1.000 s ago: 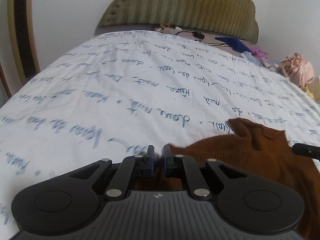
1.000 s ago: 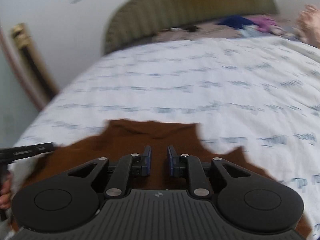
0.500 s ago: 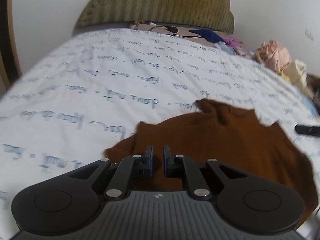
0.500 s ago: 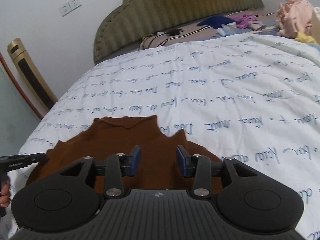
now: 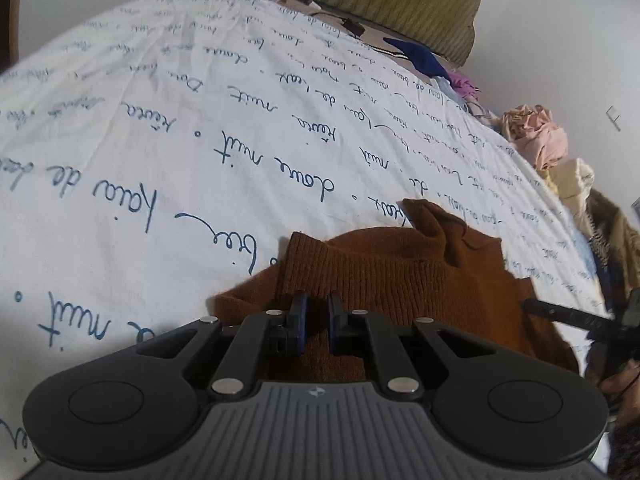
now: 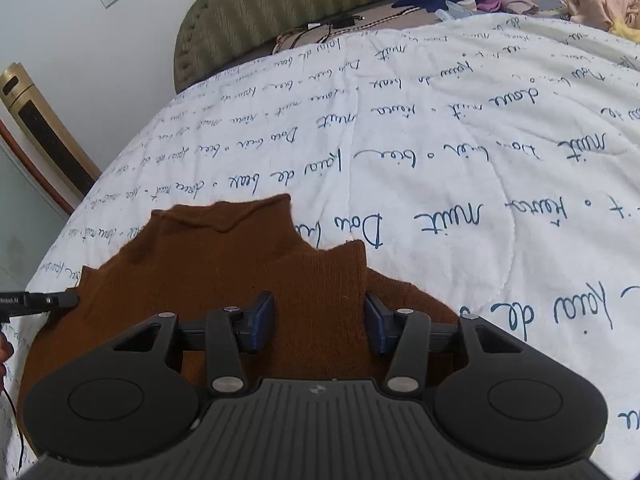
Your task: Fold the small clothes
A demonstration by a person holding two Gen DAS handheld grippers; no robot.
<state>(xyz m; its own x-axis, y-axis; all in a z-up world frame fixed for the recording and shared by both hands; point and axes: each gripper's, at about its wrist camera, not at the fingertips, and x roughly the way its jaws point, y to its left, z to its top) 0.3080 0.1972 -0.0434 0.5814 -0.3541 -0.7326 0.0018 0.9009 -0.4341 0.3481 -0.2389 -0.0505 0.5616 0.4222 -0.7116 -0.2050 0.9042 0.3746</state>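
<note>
White bedspread (image 6: 460,168) under brown sweater (image 6: 224,264), right gripper (image 6: 319,322) spread

Brown sweater (image 6: 208,276): knit cloth, ribbed, fuzzy, looking matt. Bed cover (image 6: 460,168): white quilted cloth, soft, showing blue printed script. Right tool (image 6: 319,322): matt black plastic, ribbed housing, blue pads, shining metal pins. Headboard (image 6: 280,4): olive striped upholstery.

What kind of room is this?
Most likely a bedroom. A white quilt with blue writing covers a bed, a padded green headboard stands against the wall, and loose clothes are piled along the bed's edge.
</note>
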